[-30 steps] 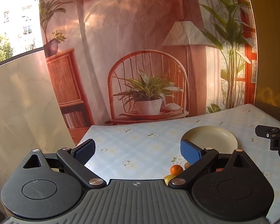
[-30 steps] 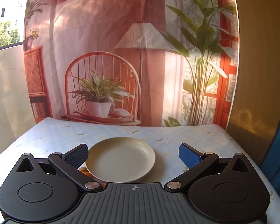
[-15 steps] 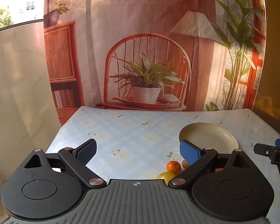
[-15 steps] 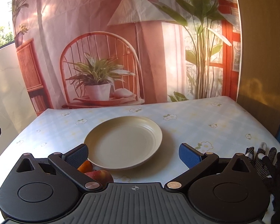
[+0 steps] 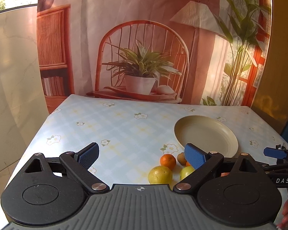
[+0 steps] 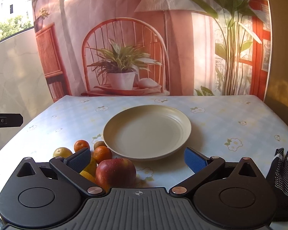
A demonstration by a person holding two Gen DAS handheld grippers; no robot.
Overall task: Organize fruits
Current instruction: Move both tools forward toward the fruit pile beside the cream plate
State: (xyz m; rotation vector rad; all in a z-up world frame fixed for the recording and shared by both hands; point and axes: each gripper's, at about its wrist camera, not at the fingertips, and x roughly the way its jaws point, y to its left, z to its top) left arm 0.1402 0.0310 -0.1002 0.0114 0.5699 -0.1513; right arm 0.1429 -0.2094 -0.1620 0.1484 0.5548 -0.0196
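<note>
Hovering low over the flowered tablecloth [image 6: 230, 115], the right gripper [image 6: 138, 158] and left gripper [image 5: 142, 156] both hold their fingers wide apart, gripping nothing. A cream plate [image 6: 146, 132] sits mid-frame; the red apple [image 6: 115, 171], oranges [image 6: 102, 153] and lemon [image 5: 160, 174] cluster lower left of it.

Floral-cloth table [image 6: 220, 115], cream plate [image 6: 146, 130], fruit pile w/ apple [image 6: 115, 172], dotted gloves [image 6: 284, 170]
</note>
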